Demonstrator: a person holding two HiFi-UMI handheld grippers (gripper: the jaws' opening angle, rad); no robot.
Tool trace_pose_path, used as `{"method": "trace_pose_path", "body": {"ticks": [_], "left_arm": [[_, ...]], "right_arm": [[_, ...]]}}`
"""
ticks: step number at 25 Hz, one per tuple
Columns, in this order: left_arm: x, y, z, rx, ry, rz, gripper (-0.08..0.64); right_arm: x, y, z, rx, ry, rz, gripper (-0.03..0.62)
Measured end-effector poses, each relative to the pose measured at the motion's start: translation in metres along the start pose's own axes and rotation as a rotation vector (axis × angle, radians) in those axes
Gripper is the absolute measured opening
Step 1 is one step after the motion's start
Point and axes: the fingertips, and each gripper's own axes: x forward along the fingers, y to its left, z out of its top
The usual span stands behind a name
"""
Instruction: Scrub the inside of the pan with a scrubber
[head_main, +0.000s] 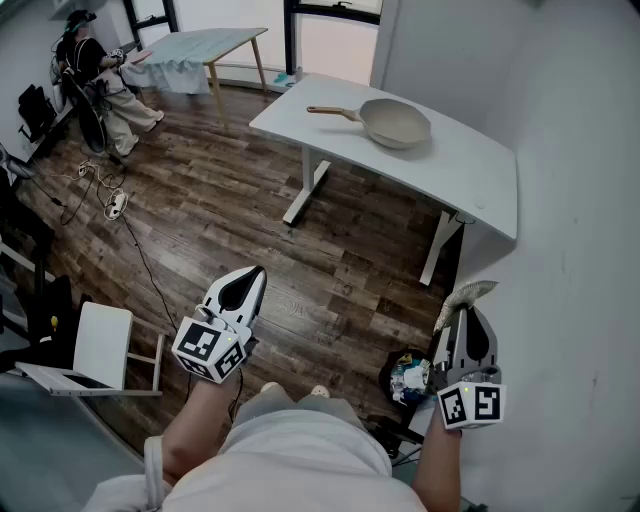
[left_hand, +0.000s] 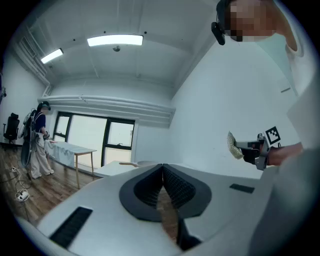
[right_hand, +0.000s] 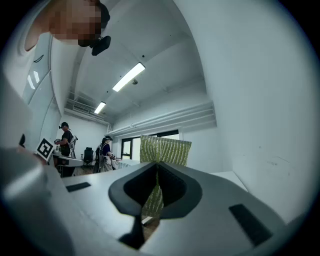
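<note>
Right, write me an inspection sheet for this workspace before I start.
Surface: white table, pan on it.
Job's things: pan upright on the table; scrubber in the right claw.
Clutter: bin or bag of rubbish on the floor by the wall.
Claws: left claw shut, empty; right claw shut on the scrubber; both far from the table.
Cables: loose cables on the wood floor.
Surroundings: person at a second table.

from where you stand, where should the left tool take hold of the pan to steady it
Take the long handle, probably near its middle. It sticks out roughly level from the pan toward the left of the head view, over the white table, so come in from that left side with the left tool, which is shut and empty. The right tool is shut on the scrubber.
</note>
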Motion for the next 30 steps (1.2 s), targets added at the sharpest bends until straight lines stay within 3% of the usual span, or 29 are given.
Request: {"method": "trace_pose_path", "body": {"ticks": [30], "left_arm": [[0.039, -0.010, -0.004, 0.001, 0.003, -0.007, 0.012]], "right_arm": [[0.034, -0.019, -0.008, 0.051, 0.003, 0.065, 0.028]]}}
